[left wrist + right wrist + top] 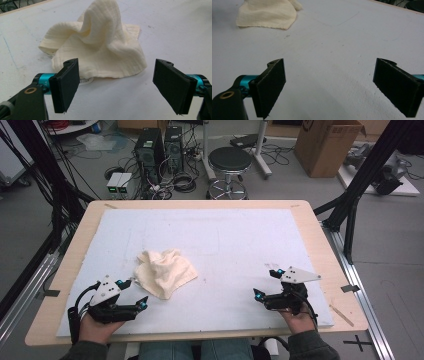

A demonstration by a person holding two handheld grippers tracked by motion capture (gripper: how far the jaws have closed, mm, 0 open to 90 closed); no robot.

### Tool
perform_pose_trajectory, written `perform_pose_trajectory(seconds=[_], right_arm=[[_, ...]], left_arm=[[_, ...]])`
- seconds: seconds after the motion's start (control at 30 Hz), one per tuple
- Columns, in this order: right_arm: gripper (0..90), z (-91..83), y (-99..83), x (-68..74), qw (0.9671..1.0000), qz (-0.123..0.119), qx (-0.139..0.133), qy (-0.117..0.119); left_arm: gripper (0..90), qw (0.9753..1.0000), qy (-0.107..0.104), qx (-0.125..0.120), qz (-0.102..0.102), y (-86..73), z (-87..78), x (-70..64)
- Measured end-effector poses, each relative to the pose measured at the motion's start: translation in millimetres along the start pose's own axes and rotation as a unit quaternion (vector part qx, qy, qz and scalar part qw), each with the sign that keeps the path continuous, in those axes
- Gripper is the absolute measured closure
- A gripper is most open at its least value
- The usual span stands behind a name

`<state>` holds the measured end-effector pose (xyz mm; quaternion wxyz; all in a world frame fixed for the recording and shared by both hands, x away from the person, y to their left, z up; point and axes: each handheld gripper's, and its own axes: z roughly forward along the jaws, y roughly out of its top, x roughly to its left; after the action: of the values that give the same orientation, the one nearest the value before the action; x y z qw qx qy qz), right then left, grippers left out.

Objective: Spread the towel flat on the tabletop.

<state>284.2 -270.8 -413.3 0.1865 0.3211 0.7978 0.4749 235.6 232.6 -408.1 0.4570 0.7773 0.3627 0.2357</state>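
Cream cloth [165, 272] lies crumpled left of centre on the white-covered table [240, 235], one fold peaked up. Left gripper [132, 292] sits just beside its near edge, jaws wide apart, holding nothing. Right gripper [267, 282] well apart, also gaping and empty. Best approach, I'd judge: go low for a flat corner, not the peak.

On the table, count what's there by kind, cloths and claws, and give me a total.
Cream cloth: 1, crumpled on the white mat, held by nothing.
Claws: 2, the left claw just short of the cloth with jaws wide apart, and the right claw over bare mat, also wide apart.
Total: 3
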Motion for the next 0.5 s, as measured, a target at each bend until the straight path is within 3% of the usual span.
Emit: perform_pose_trajectory(seconds=[0.5], right_arm=[[10.3, -7.0, -1.0, -0.1, 1.0000, 0.000, -0.009, 0.000]], left_arm=[[22.1, 1.0000, -0.003, -0.006, -0.007, 5.1, 1.0, -1.4]])
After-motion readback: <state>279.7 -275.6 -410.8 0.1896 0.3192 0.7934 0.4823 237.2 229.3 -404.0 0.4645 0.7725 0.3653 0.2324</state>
